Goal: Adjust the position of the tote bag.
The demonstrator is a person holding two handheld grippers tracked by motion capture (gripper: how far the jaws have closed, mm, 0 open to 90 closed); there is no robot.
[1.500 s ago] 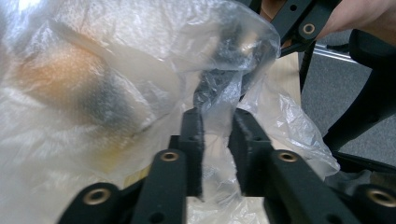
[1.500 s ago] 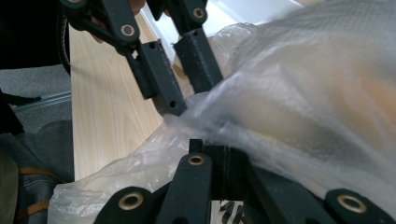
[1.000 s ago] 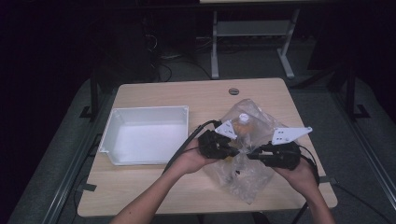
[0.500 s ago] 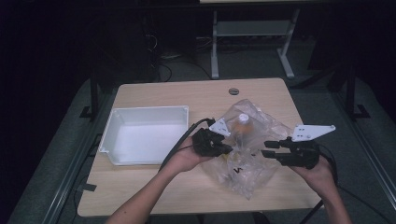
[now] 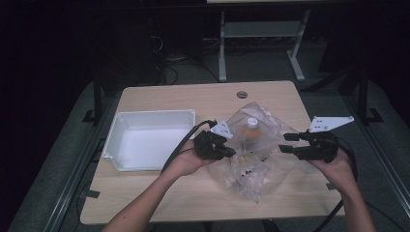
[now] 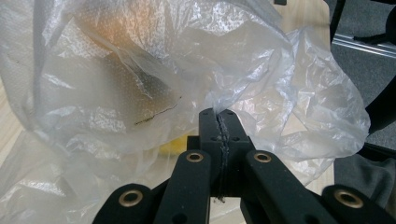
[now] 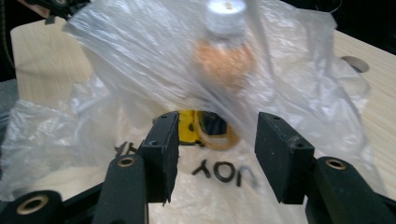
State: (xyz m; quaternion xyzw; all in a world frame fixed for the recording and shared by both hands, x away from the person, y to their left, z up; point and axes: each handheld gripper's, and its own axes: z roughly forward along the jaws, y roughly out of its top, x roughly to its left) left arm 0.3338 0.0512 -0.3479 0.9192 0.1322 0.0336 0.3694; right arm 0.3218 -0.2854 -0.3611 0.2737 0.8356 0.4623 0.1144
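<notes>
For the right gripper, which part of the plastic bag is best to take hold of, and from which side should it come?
Probably the loose film at the right edge of the bag, coming in level from the right. The left gripper already pinches a fold on the opposite side, so a pull from the right would spread the bag. The film there is thin and crumpled, easy to pinch, and clear of the bottle. The right gripper stands open beside that edge.
</notes>
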